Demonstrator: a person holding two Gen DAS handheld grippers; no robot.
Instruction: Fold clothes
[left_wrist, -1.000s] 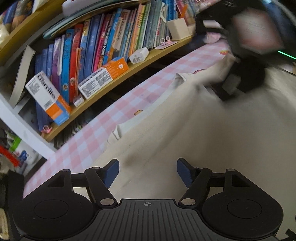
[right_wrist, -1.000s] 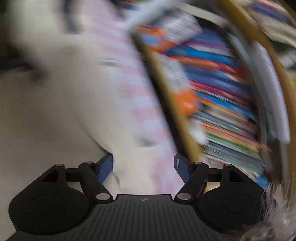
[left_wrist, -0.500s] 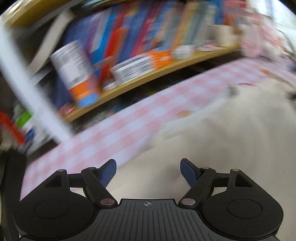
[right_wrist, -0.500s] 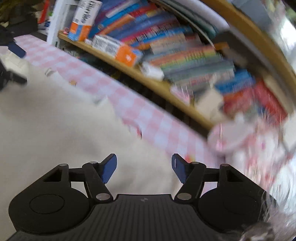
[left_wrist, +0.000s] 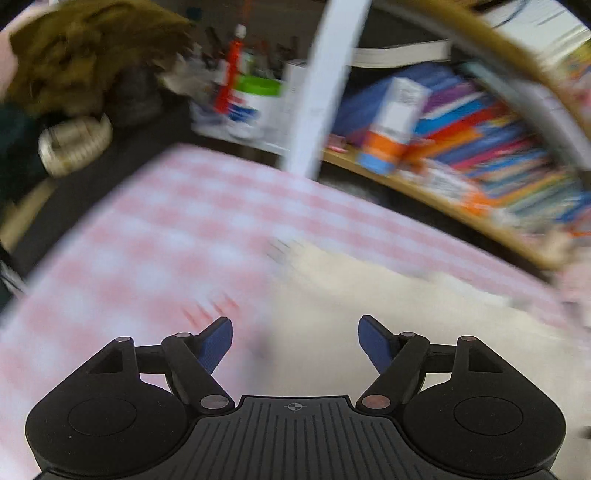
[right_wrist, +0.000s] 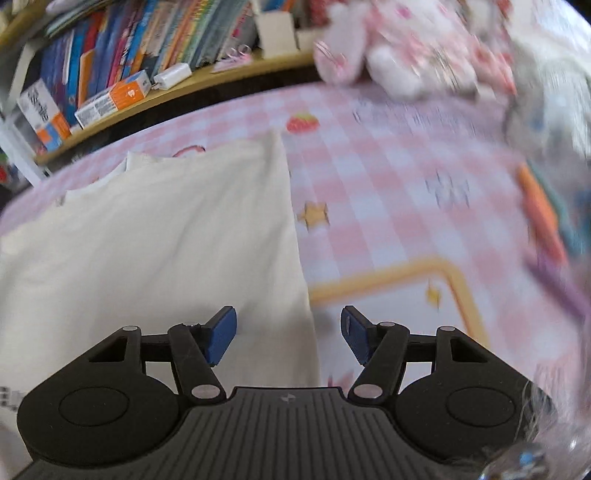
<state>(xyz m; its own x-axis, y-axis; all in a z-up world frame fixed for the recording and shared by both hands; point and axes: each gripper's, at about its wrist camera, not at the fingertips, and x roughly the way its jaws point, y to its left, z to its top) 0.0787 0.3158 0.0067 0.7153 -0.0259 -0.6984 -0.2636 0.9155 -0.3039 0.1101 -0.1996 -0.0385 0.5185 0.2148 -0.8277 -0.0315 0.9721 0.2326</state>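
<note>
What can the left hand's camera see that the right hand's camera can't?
Only the left wrist view shows a brown furry heap, a green-lidded tub and a white upright post.

Only the right wrist view shows a pink plush toy, a strawberry print and a yellow star print.

Both show the cream garment lying on the pink checked cloth, the bookshelf, and a gripper with nothing between its blue pads: the left gripper and the right gripper, both closing slightly.
</note>
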